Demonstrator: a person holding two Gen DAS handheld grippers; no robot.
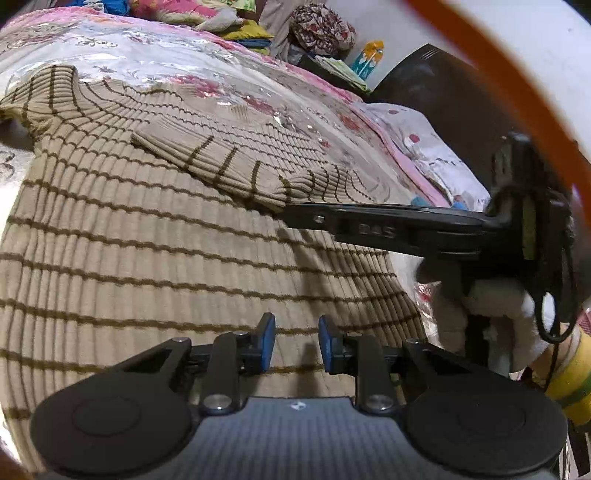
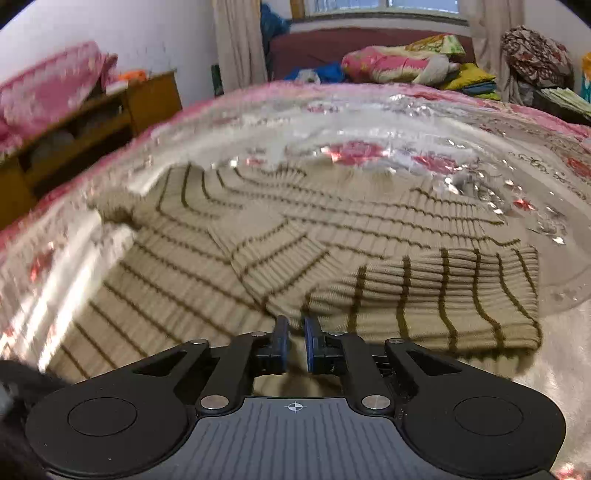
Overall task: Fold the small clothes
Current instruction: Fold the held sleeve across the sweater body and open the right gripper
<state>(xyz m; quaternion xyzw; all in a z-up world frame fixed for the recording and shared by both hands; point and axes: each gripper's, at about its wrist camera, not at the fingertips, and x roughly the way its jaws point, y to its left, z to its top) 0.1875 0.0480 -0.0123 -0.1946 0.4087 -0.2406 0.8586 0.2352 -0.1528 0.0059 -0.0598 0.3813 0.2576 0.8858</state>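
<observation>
Beige ribbed sweater [image 2: 258,236], soft, limp, lay sleeve-folded; likeliest hold the hem; left gripper [image 1: 297,345] and right gripper [image 2: 294,343] stood narrowly parted, empty.

The left tongs [image 1: 297,341] tilt downward with jaws apart and nothing between them. The right tongs [image 2: 294,341] (seen side-on from the left) stand nearly closed, pads not pinching anything.

Bed with pink floral quilt [image 2: 369,122] under clear plastic. Wooden cabinet [image 2: 110,110] at left against white wall [image 2: 110,29]. Far: curtained window [image 2: 384,7], maroon headboard [image 2: 332,48], piled bedding [image 2: 402,62].
</observation>
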